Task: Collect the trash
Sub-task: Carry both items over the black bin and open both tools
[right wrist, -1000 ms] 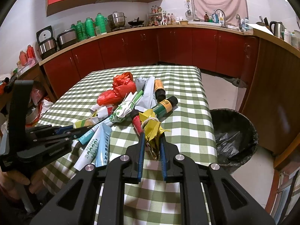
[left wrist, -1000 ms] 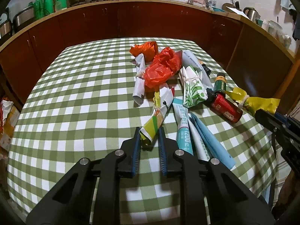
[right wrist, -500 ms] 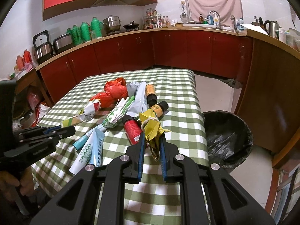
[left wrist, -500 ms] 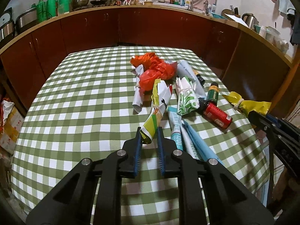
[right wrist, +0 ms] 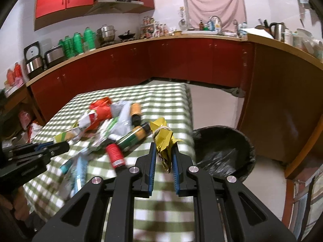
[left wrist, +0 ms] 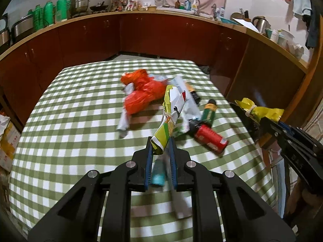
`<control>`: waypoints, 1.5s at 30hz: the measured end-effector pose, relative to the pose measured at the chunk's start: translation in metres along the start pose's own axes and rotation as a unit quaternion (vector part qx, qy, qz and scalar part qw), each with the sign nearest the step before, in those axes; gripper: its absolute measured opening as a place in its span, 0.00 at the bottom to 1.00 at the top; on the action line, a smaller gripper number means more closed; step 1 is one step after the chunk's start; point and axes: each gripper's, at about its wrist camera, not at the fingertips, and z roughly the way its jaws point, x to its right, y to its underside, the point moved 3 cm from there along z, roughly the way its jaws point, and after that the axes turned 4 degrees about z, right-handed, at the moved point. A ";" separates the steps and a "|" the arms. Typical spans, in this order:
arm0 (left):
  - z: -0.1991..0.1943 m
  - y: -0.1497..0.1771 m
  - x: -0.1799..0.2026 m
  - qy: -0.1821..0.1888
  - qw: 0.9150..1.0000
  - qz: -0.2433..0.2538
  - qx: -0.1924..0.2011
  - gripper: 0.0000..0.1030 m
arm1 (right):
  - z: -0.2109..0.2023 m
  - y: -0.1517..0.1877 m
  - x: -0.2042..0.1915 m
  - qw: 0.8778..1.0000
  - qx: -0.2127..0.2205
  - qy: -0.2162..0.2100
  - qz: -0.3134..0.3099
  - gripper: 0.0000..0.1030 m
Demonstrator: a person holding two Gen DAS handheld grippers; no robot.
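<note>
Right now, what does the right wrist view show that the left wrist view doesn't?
Only the right wrist view shows the black-lined trash bin on the floor beside the table. Only the left wrist view shows the teal tube below the left hand-held gripper, shut on the green-yellow wrapper. Both show the red can and the right hand-held gripper shut on the yellow wrapper.

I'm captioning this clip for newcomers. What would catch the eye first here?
Each gripper holds a tied wrapper: the left gripper a green-and-yellow wrapper, the right gripper a crumpled yellow wrapper. Behind them a trash pile litters the green checked table, and a black-lined bin waits beside its right edge.
</note>
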 end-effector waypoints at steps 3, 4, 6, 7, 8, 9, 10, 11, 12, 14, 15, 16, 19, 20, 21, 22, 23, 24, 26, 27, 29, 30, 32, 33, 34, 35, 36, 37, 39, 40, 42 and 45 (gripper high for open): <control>0.004 -0.008 0.015 0.012 1.000 0.009 0.003 0.15 | 0.003 -0.007 0.019 1.000 0.010 0.021 0.009 0.15; 0.006 -0.011 0.020 0.015 1.000 0.013 0.004 0.15 | 0.005 -0.010 0.025 0.999 0.012 0.029 0.013 0.15; 0.010 -0.017 0.033 0.022 0.999 0.022 0.007 0.15 | 0.009 -0.012 0.038 0.999 0.014 0.040 0.023 0.15; 0.013 -0.019 0.038 0.026 0.999 0.024 0.008 0.15 | 0.010 -0.013 0.042 0.999 0.014 0.045 0.026 0.15; 0.017 -0.022 0.046 0.032 0.999 0.028 0.008 0.15 | 0.013 -0.014 0.049 0.998 0.014 0.052 0.029 0.15; 0.020 -0.025 0.052 0.035 0.999 0.031 0.007 0.15 | 0.015 -0.014 0.054 0.998 0.015 0.056 0.031 0.15; 0.023 -0.027 0.058 0.039 0.999 0.035 0.007 0.15 | 0.018 -0.015 0.060 0.997 0.014 0.061 0.035 0.15; 0.027 -0.031 0.066 0.042 0.998 0.040 0.008 0.15 | 0.020 -0.015 0.064 0.997 0.013 0.064 0.037 0.15; 0.032 -0.033 0.073 0.046 0.998 0.045 0.007 0.15 | 0.022 -0.015 0.068 0.997 0.013 0.067 0.039 0.15; 0.040 -0.038 0.086 0.050 0.997 0.052 0.005 0.15 | 0.026 -0.015 0.077 0.996 0.013 0.073 0.042 0.15; 0.044 -0.039 0.093 0.051 0.997 0.056 0.004 0.15 | 0.028 -0.015 0.081 0.996 0.013 0.075 0.043 0.15; 0.049 -0.041 0.098 0.052 0.997 0.059 0.002 0.15 | 0.029 -0.014 0.083 0.996 0.012 0.076 0.045 0.15; 0.061 -0.044 0.114 0.055 0.996 0.067 -0.004 0.15 | 0.034 -0.013 0.091 0.996 0.009 0.079 0.050 0.15; 0.066 -0.046 0.121 0.054 0.996 0.071 -0.006 0.15 | 0.036 -0.013 0.094 0.995 0.009 0.080 0.052 0.15; 0.070 -0.047 0.124 0.054 0.996 0.072 -0.007 0.15 | 0.037 -0.014 0.095 0.995 0.008 0.081 0.053 0.15; 0.075 -0.048 0.129 0.054 0.996 0.074 -0.010 0.15 | 0.040 -0.014 0.098 0.995 0.007 0.082 0.055 0.15; 0.079 -0.049 0.132 0.054 0.996 0.075 -0.012 0.15 | 0.041 -0.014 0.100 0.995 0.007 0.083 0.056 0.15; 0.084 -0.051 0.136 0.053 0.996 0.076 -0.014 0.15 | 0.044 -0.015 0.102 0.995 0.006 0.084 0.056 0.15; 0.092 -0.054 0.144 0.052 0.995 0.078 -0.016 0.15 | 0.049 -0.015 0.110 0.994 0.006 0.089 0.056 0.16; 0.097 -0.056 0.147 0.051 0.995 0.078 -0.018 0.16 | 0.051 -0.013 0.113 0.994 0.005 0.091 0.058 0.17; 0.107 -0.058 0.153 0.053 0.995 0.081 -0.025 0.19 | 0.056 -0.011 0.119 0.994 -0.002 0.091 0.066 0.27; 0.112 -0.058 0.156 0.053 0.995 0.084 -0.030 0.20 | 0.058 -0.010 0.122 0.993 -0.002 0.097 0.070 0.36; 0.117 -0.056 0.159 0.052 0.994 0.085 -0.037 0.23 | 0.058 -0.010 0.123 0.992 -0.002 0.103 0.075 0.39; 0.118 -0.055 0.159 0.054 0.994 0.084 -0.039 0.27 | 0.057 -0.009 0.123 0.992 -0.003 0.103 0.076 0.39; 0.118 -0.055 0.160 0.054 0.994 0.084 -0.040 0.31 | 0.055 -0.009 0.123 0.992 -0.002 0.104 0.076 0.40; 0.118 -0.055 0.160 0.053 0.994 0.084 -0.038 0.39 | 0.054 -0.009 0.124 0.992 -0.001 0.106 0.076 0.41; 0.118 -0.055 0.160 0.052 0.994 0.084 -0.037 0.42 | 0.054 -0.009 0.125 0.991 0.000 0.107 0.075 0.43; 0.117 -0.054 0.160 0.053 0.994 0.083 -0.036 0.42 | 0.051 -0.010 0.124 0.991 0.001 0.109 0.075 0.45; 0.115 -0.054 0.158 0.054 0.995 0.080 -0.037 0.44 | 0.050 -0.011 0.123 0.991 0.002 0.109 0.074 0.48; 0.113 -0.054 0.155 0.053 0.995 0.077 -0.037 0.45 | 0.048 -0.011 0.121 0.991 0.003 0.109 0.074 0.49; 0.105 -0.052 0.148 0.051 0.995 0.073 -0.035 0.48 | 0.046 -0.010 0.119 0.992 0.003 0.107 0.073 0.53; 0.094 -0.050 0.137 0.047 0.996 0.069 -0.034 0.50 | 0.038 -0.009 0.114 0.992 0.007 0.102 0.073 0.61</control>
